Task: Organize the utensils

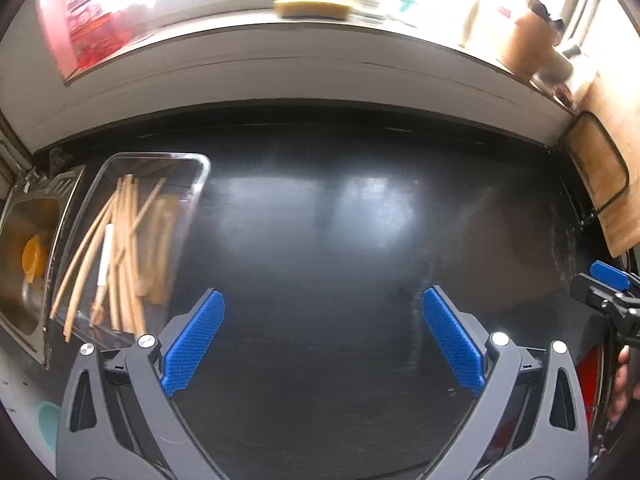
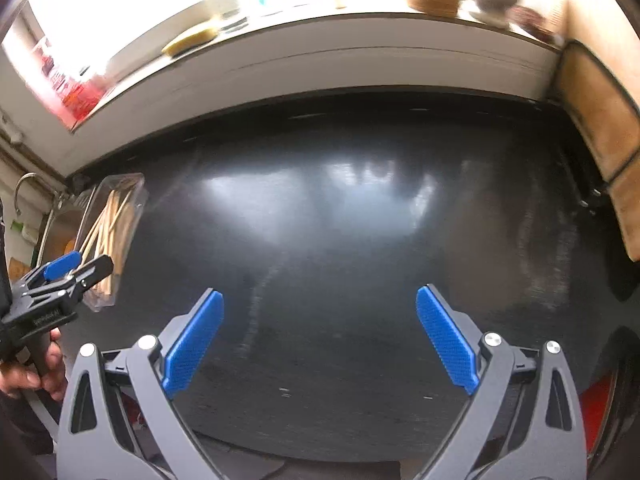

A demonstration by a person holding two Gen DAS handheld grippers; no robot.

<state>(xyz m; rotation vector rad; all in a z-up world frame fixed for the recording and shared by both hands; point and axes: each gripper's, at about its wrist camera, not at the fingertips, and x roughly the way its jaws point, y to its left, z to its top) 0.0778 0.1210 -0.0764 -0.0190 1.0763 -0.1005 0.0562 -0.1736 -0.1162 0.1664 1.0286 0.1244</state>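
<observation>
A clear plastic tray [image 1: 202, 174] lies at the left of the black countertop [image 1: 340, 220]. It holds several wooden chopsticks and utensils [image 1: 124, 240] and one white-handled utensil [image 1: 105, 254]. My left gripper [image 1: 324, 340] is open and empty, low over the counter just right of the tray. My right gripper [image 2: 320, 340] is open and empty over the bare counter middle. The tray also shows in the right wrist view [image 2: 138, 184], with the left gripper [image 2: 76, 266] in front of it. The right gripper's tip shows at the left wrist view's right edge [image 1: 608, 280].
A steel sink [image 1: 24, 240] with an orange cup [image 1: 34, 258] lies left of the tray. A wooden cutting board [image 1: 600, 184] leans at the right. The windowsill behind holds a yellow sponge [image 1: 312, 6], a wooden jar [image 1: 528, 40] and a red package [image 1: 88, 12].
</observation>
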